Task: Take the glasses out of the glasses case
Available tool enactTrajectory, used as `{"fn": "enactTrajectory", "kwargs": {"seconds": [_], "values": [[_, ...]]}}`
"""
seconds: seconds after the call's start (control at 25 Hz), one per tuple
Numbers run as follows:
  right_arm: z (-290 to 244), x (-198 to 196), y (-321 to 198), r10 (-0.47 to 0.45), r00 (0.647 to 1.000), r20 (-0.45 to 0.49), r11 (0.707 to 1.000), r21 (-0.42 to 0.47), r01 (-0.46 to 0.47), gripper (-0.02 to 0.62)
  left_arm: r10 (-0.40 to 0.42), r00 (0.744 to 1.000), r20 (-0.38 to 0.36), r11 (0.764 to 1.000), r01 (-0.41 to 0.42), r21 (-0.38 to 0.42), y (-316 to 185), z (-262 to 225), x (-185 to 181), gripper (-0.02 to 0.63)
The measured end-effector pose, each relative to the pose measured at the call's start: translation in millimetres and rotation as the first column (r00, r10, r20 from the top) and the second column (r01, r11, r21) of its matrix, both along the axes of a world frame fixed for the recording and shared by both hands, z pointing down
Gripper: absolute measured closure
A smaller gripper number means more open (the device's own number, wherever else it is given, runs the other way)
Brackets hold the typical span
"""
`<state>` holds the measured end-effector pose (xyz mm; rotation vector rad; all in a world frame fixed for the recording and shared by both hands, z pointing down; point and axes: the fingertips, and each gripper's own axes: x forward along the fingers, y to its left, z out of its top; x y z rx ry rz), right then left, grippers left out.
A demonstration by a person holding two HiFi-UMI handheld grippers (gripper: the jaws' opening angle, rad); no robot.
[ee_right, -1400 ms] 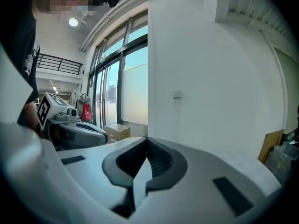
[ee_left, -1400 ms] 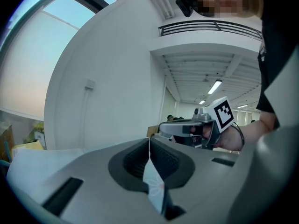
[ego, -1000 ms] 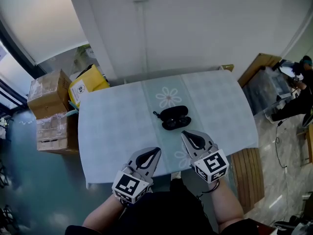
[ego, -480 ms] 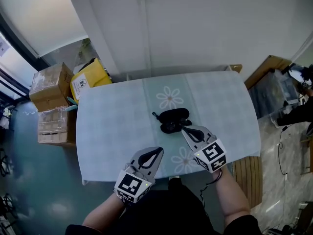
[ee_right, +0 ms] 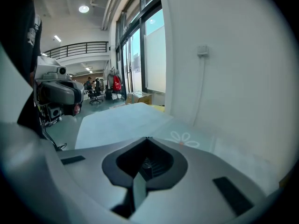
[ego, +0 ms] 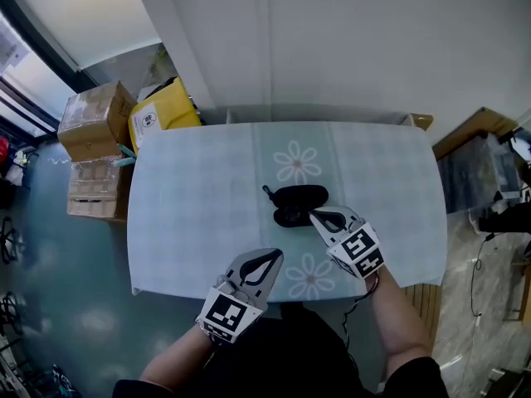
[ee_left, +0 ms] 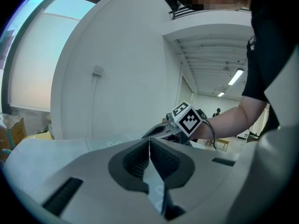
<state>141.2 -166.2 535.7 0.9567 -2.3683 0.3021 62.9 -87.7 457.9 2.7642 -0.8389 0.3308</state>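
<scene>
Head view: high above, looking steeply down, the whole worktop (ego: 191,214) seen from far.
Left gripper view: low, close behind its jaws, facing the right claw (ee_left: 161,130).
Right gripper view: low, facing across the worktop to the windows (ee_right: 145,45).
Shared: the worktop, in all three.

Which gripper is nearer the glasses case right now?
Right. The right gripper has its tips at the near right edge of the glasses case; contact is unclear. The left gripper is apart from it, by the table's near edge.

A black, oval glasses case (ego: 299,197) lies flat near the middle of the pale counter (ego: 191,214), apparently opened into two halves; its contents are unclear.
</scene>
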Motion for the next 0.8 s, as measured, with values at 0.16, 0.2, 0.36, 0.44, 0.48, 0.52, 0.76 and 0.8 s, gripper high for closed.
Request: {"fn": "enactTrajectory", "kwargs": {"seconds": [0.16, 0.2, 0.36, 0.44, 0.48, 0.52, 0.76, 0.8], "values": [[25, -2, -4, -0.102, 0.993, -0.056, 0.994, -0.053, 0.099, 0.571, -0.050, 0.999, 0.014, 0.999, 0.050, -0.017, 2, 9, 2, 0.575], [32, -2, -4, -0.130, 0.989, -0.072, 0.990, -0.068, 0.126, 0.571, -0.065, 0.998, 0.015, 0.998, 0.065, -0.019, 2, 11, 3, 0.575], [54, -2, -7, -0.224, 0.967, -0.124, 0.971, -0.112, 0.211, 0.569, -0.112, 0.994, 0.019, 0.993, 0.112, -0.027, 3, 16, 7, 0.575], [62, -2, -9, -0.260, 0.954, -0.147, 0.962, -0.123, 0.243, 0.564, -0.127, 0.992, 0.021, 0.991, 0.128, -0.030, 3, 18, 8, 0.575], [66, -2, -10, -0.276, 0.948, -0.157, 0.957, -0.132, 0.257, 0.549, -0.135, 0.991, 0.021, 0.990, 0.136, -0.031, 3, 19, 10, 0.575], [70, -1, -11, -0.293, 0.942, -0.166, 0.952, -0.143, 0.271, 0.540, -0.143, 0.989, 0.020, 0.989, 0.144, -0.032, 3, 20, 11, 0.575], [94, 2, -15, -0.412, 0.870, -0.272, 0.908, -0.199, 0.368, 0.520, -0.180, 0.983, 0.023, 0.982, 0.181, -0.048, 4, 25, 15, 0.575], [98, 1, -15, -0.433, 0.856, -0.283, 0.899, -0.210, 0.385, 0.518, -0.188, 0.982, 0.024, 0.981, 0.189, -0.051, 4, 27, 14, 0.575]]}}
